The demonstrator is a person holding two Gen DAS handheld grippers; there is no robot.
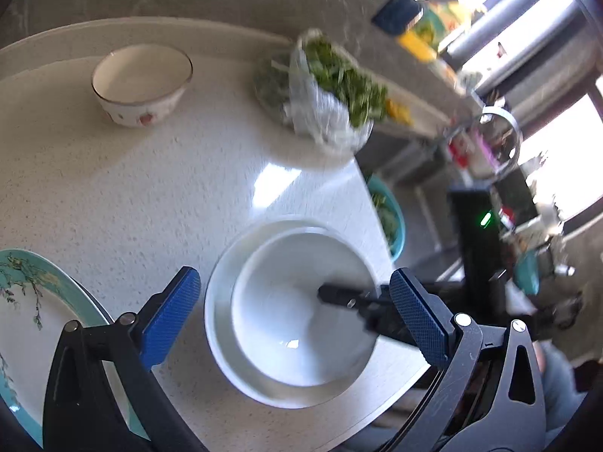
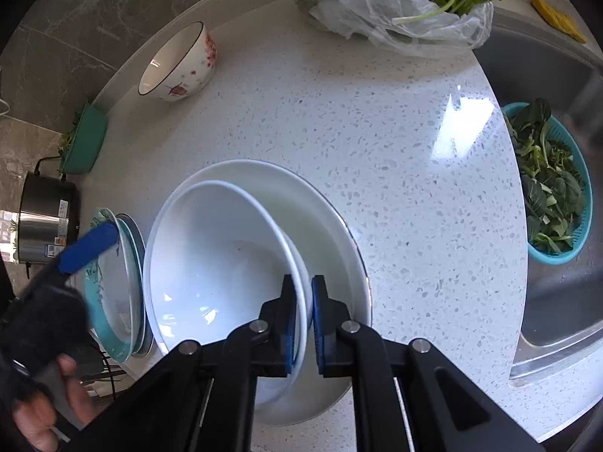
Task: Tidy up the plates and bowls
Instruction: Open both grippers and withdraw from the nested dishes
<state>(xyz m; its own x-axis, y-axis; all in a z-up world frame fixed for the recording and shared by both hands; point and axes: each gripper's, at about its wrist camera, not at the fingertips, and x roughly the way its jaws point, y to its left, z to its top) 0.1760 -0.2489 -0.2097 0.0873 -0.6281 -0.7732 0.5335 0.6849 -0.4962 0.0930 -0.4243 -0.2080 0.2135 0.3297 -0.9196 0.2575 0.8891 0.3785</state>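
Note:
Two white bowls are nested near the counter's front edge. The inner bowl [image 2: 211,263] leans tilted inside the larger outer bowl [image 2: 331,233]. My right gripper [image 2: 303,282] is shut on the inner bowl's near rim, one pad inside and one outside. In the left wrist view the inner bowl [image 1: 286,331] and outer bowl [image 1: 218,324] lie below my left gripper [image 1: 294,277], which is wide open and holds nothing. A floral bowl [image 1: 141,83] stands at the back left. A teal-rimmed plate [image 1: 30,320] lies at the left, on another plate.
A plastic bag of greens [image 2: 395,3] lies at the back of the speckled counter [image 2: 377,132]. The sink [image 2: 557,301] at the right holds a teal colander of leaves [image 2: 550,188]. A green tub [image 2: 84,143] and a metal pot [image 2: 45,218] stand at the left.

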